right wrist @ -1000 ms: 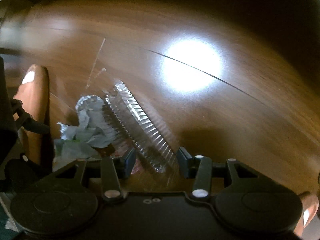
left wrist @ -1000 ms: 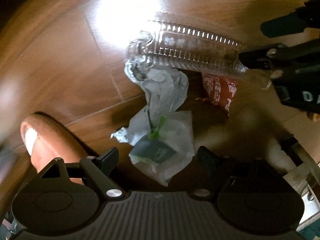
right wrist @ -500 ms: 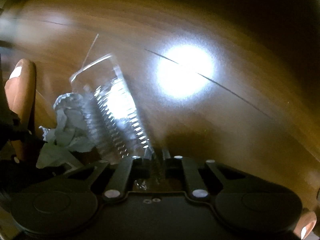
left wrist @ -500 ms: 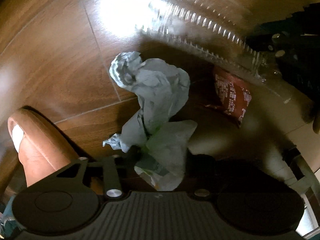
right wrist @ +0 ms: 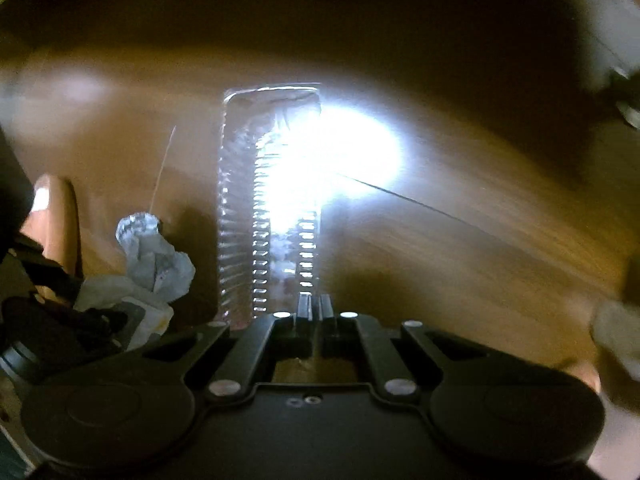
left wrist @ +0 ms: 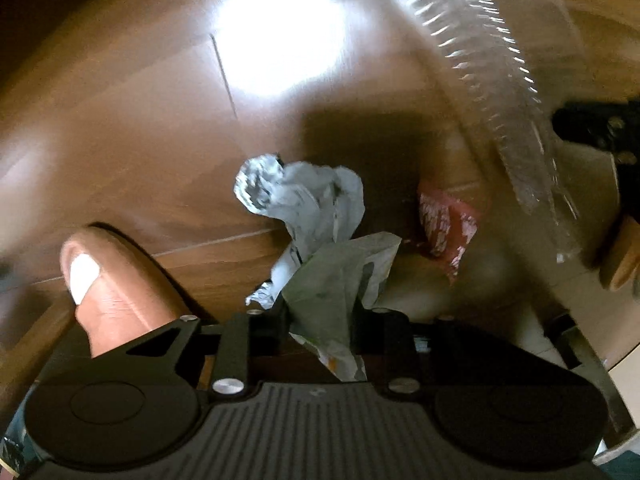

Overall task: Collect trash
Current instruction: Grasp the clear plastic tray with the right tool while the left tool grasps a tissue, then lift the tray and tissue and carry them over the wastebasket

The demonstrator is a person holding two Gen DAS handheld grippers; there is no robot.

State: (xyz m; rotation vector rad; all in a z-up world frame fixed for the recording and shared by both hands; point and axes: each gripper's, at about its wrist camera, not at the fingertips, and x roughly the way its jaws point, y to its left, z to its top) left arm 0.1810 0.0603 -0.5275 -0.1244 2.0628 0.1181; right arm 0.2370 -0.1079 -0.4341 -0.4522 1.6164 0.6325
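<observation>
Right wrist: ribbed clear plastic tray (right wrist: 268,216), crumpled paper (right wrist: 154,258).

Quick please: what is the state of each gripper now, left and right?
Left gripper: fingers closing on the crumpled paper wrapper.
Right gripper: shut on the edge of the clear plastic tray.

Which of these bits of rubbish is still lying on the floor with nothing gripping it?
The red wrapper. The crumpled grey paper sits between the closing jaws of the left gripper, and the clear ribbed plastic tray is pinched in the right gripper.
</observation>
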